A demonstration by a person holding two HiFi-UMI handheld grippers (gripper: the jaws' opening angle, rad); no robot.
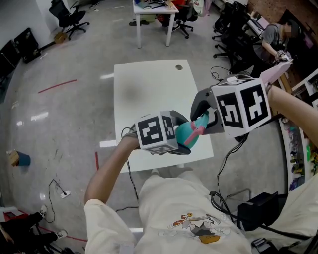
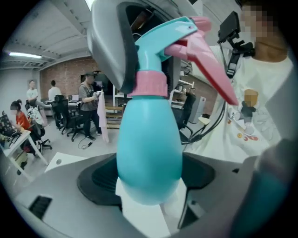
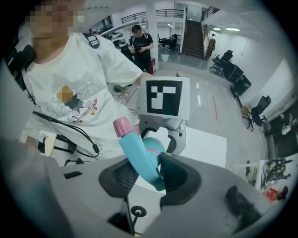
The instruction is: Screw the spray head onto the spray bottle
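A teal egg-shaped spray bottle (image 2: 149,153) stands between the jaws of my left gripper (image 2: 149,186), which is shut on its body. A pink collar (image 2: 151,83) rings its neck. On top sits the teal spray head (image 2: 167,42) with a pink trigger (image 2: 205,60). My right gripper (image 3: 146,174) is shut on that spray head (image 3: 139,153), whose pink nozzle (image 3: 123,126) points up and to the left. In the head view both grippers meet over the near edge of the white table (image 1: 149,89), and the bottle (image 1: 188,135) is between them.
A second white table (image 1: 151,15) and black office chairs (image 1: 69,17) stand at the back. Cables and a black box (image 1: 258,211) lie on the floor at the right. People stand and sit in the background.
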